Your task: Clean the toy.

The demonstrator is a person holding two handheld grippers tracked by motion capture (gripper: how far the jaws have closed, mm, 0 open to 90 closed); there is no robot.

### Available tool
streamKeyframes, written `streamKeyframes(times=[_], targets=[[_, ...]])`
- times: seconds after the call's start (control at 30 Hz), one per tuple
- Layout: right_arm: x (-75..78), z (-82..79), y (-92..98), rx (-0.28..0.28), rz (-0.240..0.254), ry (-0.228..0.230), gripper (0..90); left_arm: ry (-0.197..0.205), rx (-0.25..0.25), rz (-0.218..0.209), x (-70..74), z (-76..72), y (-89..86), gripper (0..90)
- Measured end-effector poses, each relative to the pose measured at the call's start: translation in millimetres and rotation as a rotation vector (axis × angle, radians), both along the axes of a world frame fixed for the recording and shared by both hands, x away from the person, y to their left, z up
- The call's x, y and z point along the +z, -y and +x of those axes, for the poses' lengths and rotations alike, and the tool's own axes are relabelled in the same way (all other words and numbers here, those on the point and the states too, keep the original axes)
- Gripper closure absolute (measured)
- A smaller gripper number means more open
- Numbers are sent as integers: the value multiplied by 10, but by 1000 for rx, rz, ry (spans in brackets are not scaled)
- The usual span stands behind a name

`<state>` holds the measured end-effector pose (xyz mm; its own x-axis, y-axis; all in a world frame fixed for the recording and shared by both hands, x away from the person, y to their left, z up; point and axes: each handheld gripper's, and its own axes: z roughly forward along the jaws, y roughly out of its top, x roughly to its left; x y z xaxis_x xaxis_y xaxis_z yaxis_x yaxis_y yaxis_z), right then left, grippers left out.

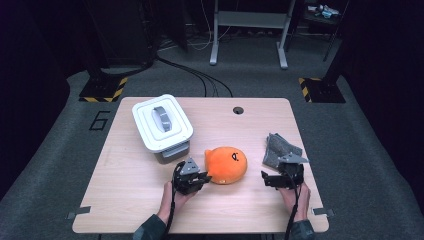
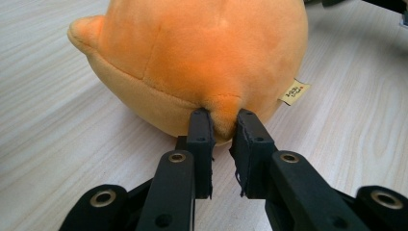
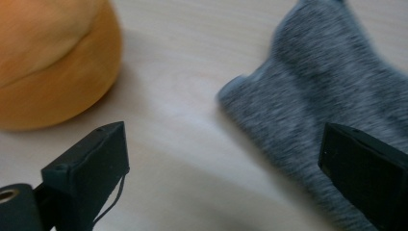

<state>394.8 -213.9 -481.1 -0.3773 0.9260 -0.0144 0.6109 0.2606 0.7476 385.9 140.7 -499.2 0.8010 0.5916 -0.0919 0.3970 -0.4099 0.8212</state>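
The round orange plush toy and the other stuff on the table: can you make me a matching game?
Things:
1. round orange plush toy
2. grey knitted cloth
3. white plastic box with a lid
4. right gripper

States:
A. lid on
B. jaws wide apart, nothing between them
C. pinched by the left gripper
D. lies flat by the table's right edge

Pairs: 1-C, 2-D, 3-A, 4-B

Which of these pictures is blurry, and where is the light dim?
Right gripper view: grey cloth and orange plush smeared soft. Left gripper view: sharp, the left claw pinching plush fabric. High view: table evenly lit, surroundings dark.
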Motion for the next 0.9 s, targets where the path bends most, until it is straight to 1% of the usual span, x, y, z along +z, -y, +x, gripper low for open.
streamKeyframes(times=[0.03, 0.07, 0.1, 0.13, 0.17, 0.2, 0.23, 0.27, 0.3, 0.33, 0.4, 0.43, 0.47, 0.5, 0.53, 0.57, 0.6, 0.63, 0.67, 0.7, 0.77, 0.8, 0.83, 0.87, 0.9], targets=[[25, 57, 33, -6, 2, -3, 40, -5, -2, -4, -1, 2, -3, 792], [25, 57, 33, -6, 2, -3, 40, -5, -2, -4, -1, 2, -3, 794], [55, 173, 73, -38, 0, -8, 58, -14, 2, -10, -9, 10, -1, 797], [55, 173, 73, -38, 0, -8, 58, -14, 2, -10, -9, 10, -1, 797], [46, 325, 97, -64, -21, -46, 33, -18, -1, -10, -9, 15, -1, 797], [32, 384, 97, -80, -20, -66, 34, -21, 0, -6, -3, 15, 0, 797], [21, 426, 102, -88, -29, -74, 33, -23, -3, -1, 3, 15, -1, 796], [21, 426, 102, -88, -29, -74, 33, -23, -3, -1, 3, 15, -1, 797], [-11, 524, 114, -93, -25, -91, 34, -24, -3, -3, 1, 18, -2, 797], [-29, 562, 109, -104, -31, -106, 35, -26, -5, -3, 2, 21, -4, 797], [-67, 621, 114, -97, -25, -121, 43, -30, -10, 2, 8, 26, -7, 797], [-99, 651, 111, -101, -33, -133, 69, -31, -11, -1, 9, 27, -4, 797], [-115, 660, 106, -107, -30, -142, 98, -31, -11, -1, 9, 27, -4, 797], [-142, 672, 102, -113, -37, -150, 166, -31, -10, -3, 16, 32, -2, 797], [-142, 672, 102, -113, -37, -150, 166, -31, -10, -3, 16, 32, -2, 797], [-177, 676, 101, -120, -59, -149, 288, -32, -10, -6, 15, 32, -2, 797], [-177, 676, 101, -120, -59, -149, 288, -32, -10, -6, 15, 32, -2, 797], [-211, 659, 122, -127, -79, -124, 389, -33, -12, -13, 9, 32, -2, 797], [-223, 652, 122, -135, -68, -129, 408, -32, -14, -13, 9, 36, -3, 797], [-250, 646, 155, -128, -59, -123, 442, -33, -13, -11, 10, 37, -3, 797], [-271, 623, 178, -138, -47, -103, 515, -32, -12, -10, 11, 40, -6, 797], [-271, 623, 178, -138, -47, -103, 515, -31, -12, -10, 11, 41, -7, 797], [-278, 606, 191, -146, -40, -93, 595, -29, -9, -12, 9, 39, -4, 797], [-277, 604, 195, -152, -33, -91, 620, -29, -9, -12, 9, 39, -4, 797], [-271, 597, 199, -159, -27, -100, 648, -25, -11, -11, 9, 39, 1, 797]])
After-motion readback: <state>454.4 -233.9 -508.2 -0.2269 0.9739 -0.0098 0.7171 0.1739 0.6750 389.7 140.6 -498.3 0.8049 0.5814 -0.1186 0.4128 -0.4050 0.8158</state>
